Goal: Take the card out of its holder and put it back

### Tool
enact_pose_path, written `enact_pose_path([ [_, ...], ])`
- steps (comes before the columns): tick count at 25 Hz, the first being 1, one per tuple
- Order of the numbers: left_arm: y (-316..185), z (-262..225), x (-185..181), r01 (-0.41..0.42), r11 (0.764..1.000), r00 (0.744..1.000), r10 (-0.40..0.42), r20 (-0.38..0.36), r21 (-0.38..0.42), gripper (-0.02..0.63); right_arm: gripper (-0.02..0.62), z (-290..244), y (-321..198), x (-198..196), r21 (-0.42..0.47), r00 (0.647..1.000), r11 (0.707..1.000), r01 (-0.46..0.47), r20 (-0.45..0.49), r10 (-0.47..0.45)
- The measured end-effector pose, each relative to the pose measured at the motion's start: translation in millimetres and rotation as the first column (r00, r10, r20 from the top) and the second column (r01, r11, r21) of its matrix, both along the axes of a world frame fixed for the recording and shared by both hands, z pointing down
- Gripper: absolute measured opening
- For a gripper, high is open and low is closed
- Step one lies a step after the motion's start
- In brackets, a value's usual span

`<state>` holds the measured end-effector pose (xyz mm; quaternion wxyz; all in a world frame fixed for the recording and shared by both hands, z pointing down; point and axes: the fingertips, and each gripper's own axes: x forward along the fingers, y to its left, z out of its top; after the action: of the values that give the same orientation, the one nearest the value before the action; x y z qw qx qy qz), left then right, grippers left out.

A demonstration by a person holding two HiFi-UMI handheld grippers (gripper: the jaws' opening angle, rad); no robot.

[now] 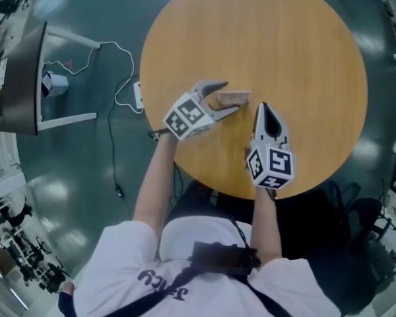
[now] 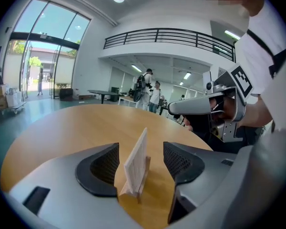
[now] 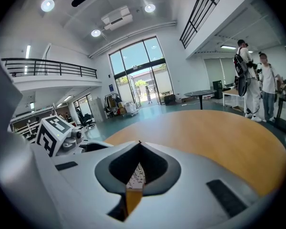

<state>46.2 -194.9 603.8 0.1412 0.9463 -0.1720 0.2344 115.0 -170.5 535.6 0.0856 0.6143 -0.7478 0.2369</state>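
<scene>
A pale card stands upright in a small wooden holder on the round wooden table. My left gripper is open and straddles it. In the left gripper view the card and its holder sit between the two dark pads, with a gap on each side. My right gripper rests just right of the holder, its tips pressed together. In the right gripper view its jaws meet in a point with nothing held.
The table's near edge runs just below both grippers. A white cable and a dark screen on a stand are on the floor to the left. Two people stand far off in the hall.
</scene>
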Motion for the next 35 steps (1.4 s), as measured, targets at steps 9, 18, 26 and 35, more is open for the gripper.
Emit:
enact_pose_path([
  [9,3,6,29,-0.167,0.984,0.982,0.16,-0.103,-0.061,0.281,0.021,6,1,-6,-0.024,1.0,1.0,0.015,0.022,-0.014],
  [18,4,9,38,-0.237,0.971,0.966,0.232,-0.113,-0.04,0.225,0.021,5,0,-8,-0.024,0.999,0.999,0.023,0.033,-0.022],
  [26,0,5,40,-0.275,0.961,0.953,0.27,-0.134,-0.021,0.089,0.021,9,-2,-6,-0.033,0.999,0.999,0.004,0.046,-0.002],
  [35,6,6,42,-0.339,0.939,0.926,0.321,-0.198,-0.059,0.035,0.021,10,-1,-4,-0.032,0.999,0.999,-0.012,0.047,0.014],
])
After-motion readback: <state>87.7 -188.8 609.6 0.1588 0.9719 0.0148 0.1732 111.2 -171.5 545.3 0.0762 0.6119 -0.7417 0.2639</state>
